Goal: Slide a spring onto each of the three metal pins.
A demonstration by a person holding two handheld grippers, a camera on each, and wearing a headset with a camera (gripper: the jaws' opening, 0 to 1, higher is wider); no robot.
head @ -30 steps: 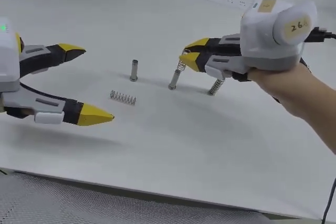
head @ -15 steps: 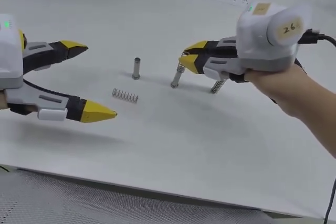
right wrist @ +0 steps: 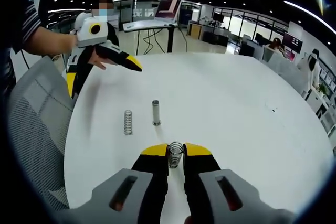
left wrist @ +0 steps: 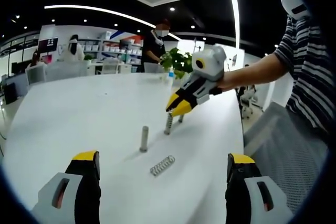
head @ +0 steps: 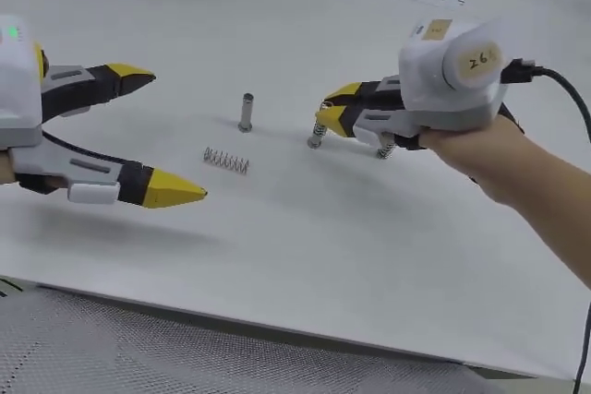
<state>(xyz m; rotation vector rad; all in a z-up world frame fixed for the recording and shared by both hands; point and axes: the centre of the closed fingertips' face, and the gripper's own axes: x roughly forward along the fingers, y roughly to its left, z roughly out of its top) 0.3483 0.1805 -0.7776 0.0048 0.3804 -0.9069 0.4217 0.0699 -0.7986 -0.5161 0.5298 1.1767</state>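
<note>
A white tabletop carries everything. The left gripper hangs above it with its jaws spread wide and nothing between them. The right gripper has its jaws drawn close together, pinching the pinched spring between its yellow tips.

That spring sits round the top of the middle pin, which stands directly under the right gripper's tips. The third pin stands beneath the right gripper's body, partly hidden by it, with coils showing around it. The bare pin stands upright ahead of the left gripper's open jaws and well apart from the right gripper's tips.

The loose spring lies flat on the tabletop, between the left gripper and the bare pin, near the pin but not touching it.
</note>
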